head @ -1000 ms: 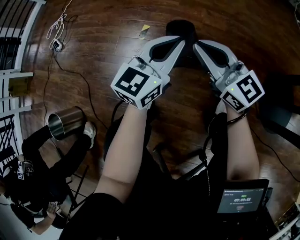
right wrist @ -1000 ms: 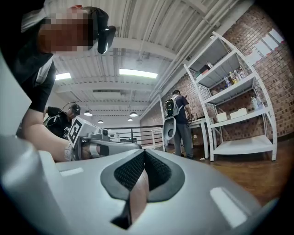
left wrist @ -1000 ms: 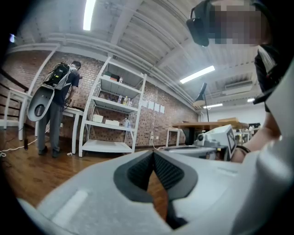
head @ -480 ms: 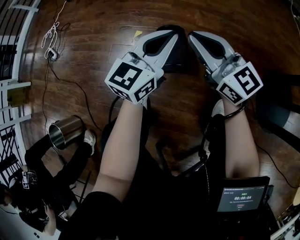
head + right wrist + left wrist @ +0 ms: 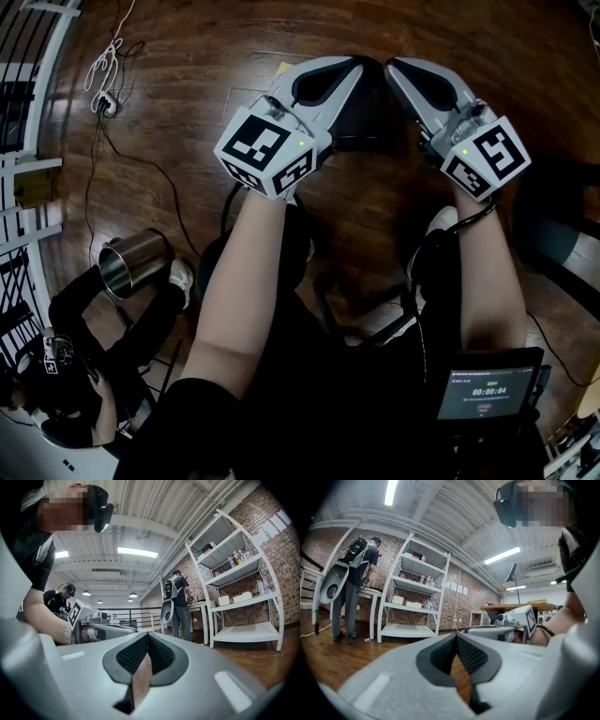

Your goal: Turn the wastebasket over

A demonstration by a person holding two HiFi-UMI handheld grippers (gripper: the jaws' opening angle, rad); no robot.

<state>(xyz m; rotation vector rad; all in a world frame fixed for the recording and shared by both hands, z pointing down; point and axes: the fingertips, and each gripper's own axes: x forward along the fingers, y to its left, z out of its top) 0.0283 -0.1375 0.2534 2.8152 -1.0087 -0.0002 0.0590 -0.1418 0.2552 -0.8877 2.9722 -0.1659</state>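
Jaws together, empty, on left gripper [image 5: 456, 635] and right gripper [image 5: 147, 634]. Dark object [image 5: 366, 112] between them on wooden floor [image 5: 206, 56]; metal can [image 5: 131, 262] near left.

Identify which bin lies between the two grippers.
The black wastebasket, flanked by the left gripper and right gripper; the shiny metal bin sits far left.

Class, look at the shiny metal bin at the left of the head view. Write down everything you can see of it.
The metal bin is a plain cylinder of shiny, silvery metal with an open round mouth and a dark inside; nothing shows in it. It seems to stand mouth up on the wooden floor, though the wide-angle view makes that hard to tell. A seated person's white shoe lies close beside it; whether they touch is unclear.
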